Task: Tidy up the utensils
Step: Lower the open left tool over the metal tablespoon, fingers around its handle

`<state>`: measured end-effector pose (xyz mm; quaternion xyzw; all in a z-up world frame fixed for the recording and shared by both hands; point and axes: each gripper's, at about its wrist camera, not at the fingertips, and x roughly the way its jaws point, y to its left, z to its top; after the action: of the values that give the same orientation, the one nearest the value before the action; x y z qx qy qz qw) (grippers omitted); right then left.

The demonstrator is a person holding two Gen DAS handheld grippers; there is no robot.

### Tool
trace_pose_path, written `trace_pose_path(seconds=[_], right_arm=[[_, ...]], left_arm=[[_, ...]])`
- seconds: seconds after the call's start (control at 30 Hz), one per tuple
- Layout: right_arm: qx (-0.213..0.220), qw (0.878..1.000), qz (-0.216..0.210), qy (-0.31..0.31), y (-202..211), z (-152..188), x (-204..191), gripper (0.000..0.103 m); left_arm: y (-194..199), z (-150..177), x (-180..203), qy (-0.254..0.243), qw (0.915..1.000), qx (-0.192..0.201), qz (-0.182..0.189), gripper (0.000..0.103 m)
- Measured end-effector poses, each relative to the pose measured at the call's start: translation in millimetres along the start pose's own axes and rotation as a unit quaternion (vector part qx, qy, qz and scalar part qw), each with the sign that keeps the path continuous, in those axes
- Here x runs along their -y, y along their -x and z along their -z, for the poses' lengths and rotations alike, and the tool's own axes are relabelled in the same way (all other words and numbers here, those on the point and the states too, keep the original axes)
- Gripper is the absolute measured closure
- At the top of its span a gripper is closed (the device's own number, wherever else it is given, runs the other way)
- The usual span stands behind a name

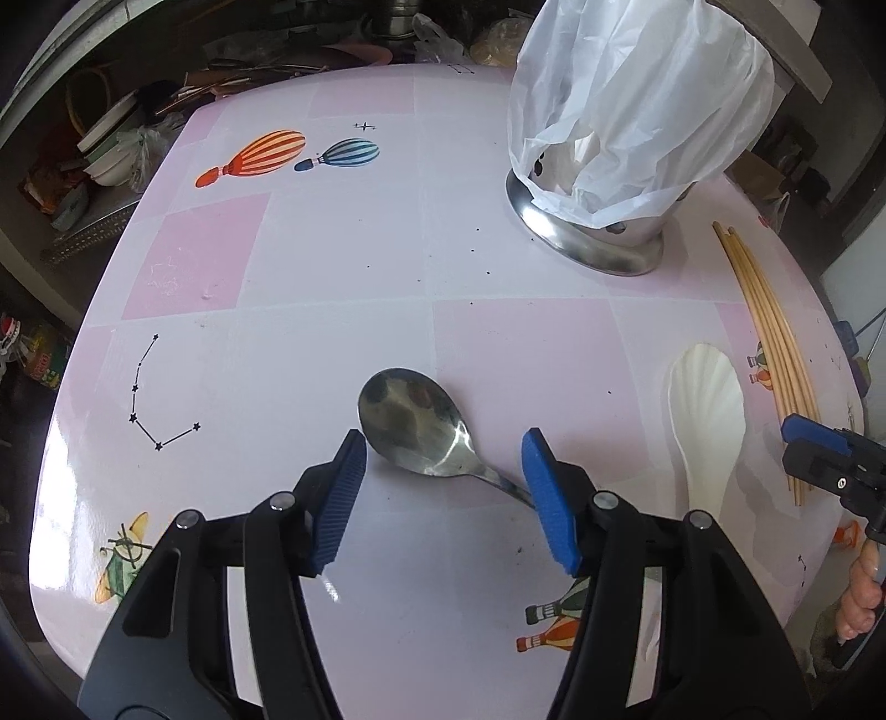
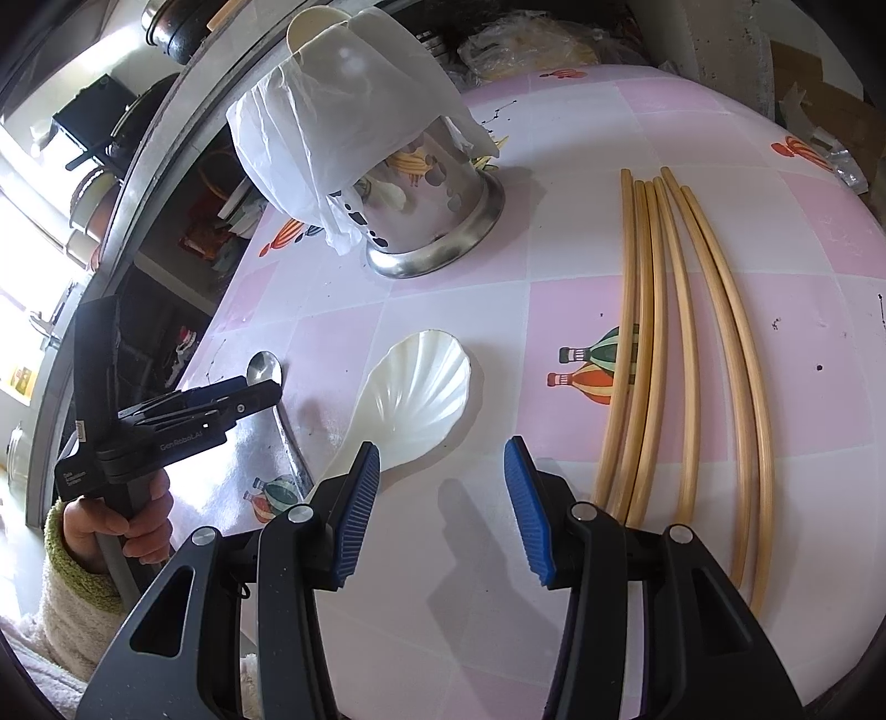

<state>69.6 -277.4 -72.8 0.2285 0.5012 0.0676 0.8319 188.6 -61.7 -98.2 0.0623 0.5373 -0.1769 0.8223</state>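
A steel spoon [image 1: 421, 423] lies on the pink table [image 1: 332, 288], its bowl just ahead of my open left gripper [image 1: 443, 451] and its handle running under the right finger. A white shell-shaped rice paddle [image 2: 423, 387] lies just ahead-left of my open, empty right gripper [image 2: 443, 459]; it also shows in the left wrist view [image 1: 706, 404]. Several bamboo chopsticks [image 2: 681, 354] lie to the right. A perforated steel utensil holder [image 2: 437, 216] lined with a white plastic bag [image 1: 626, 105] stands at the back.
The left gripper [image 2: 221, 399] and the hand holding it show at the left of the right wrist view. Cluttered shelves with bowls [image 1: 105, 160] lie beyond the table's left edge. Bags of food [image 2: 526, 44] sit behind the table.
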Motion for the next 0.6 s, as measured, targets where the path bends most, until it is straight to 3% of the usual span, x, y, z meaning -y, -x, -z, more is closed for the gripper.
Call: trace_pose_path(seconds=[0.23,0.6], right_arm=[[0.002,1.000,0.002,-0.003,1.8,0.0,2.2,0.057],[0.001,1.000,0.001,-0.006,1.5,-0.3,5.4,0.057]], left_arm=[[-7.9,-12.9,8.0,-0.005,0.9999,0.010,0.007,0.048],[-21.4,-23.6,38.3,-0.038,0.9984,0.023,-0.034,0.051]])
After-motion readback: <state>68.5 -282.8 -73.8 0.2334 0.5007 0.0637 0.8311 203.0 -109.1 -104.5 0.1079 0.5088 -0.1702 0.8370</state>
